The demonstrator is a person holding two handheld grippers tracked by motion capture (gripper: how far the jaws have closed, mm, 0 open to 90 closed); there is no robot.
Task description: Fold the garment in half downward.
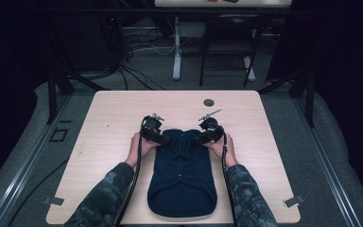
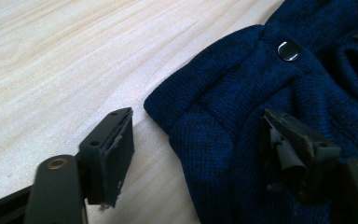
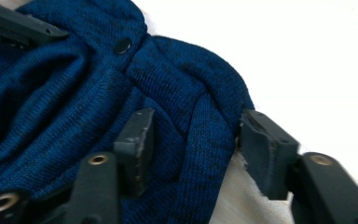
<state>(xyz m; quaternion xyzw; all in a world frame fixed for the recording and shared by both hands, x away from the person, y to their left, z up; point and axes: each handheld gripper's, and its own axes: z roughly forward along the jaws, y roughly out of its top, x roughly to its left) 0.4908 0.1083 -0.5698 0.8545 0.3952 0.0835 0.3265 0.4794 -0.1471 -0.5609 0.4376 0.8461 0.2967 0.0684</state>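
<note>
Both grippers' fingers straddle the navy sweater's (image 1: 182, 175) far corners on the desk (image 1: 104, 123), left gripper (image 2: 198, 140) and right gripper (image 3: 193, 144) partly apart, not clamped.

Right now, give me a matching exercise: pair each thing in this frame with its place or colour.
Things:
1. left gripper
2. right gripper
3. knitted garment
4. table

Descriptions:
A. pale wood grain
B. dark blue
C. at the garment's far right corner
D. at the garment's far left corner

Pairs: 1-D, 2-C, 3-B, 4-A
</note>
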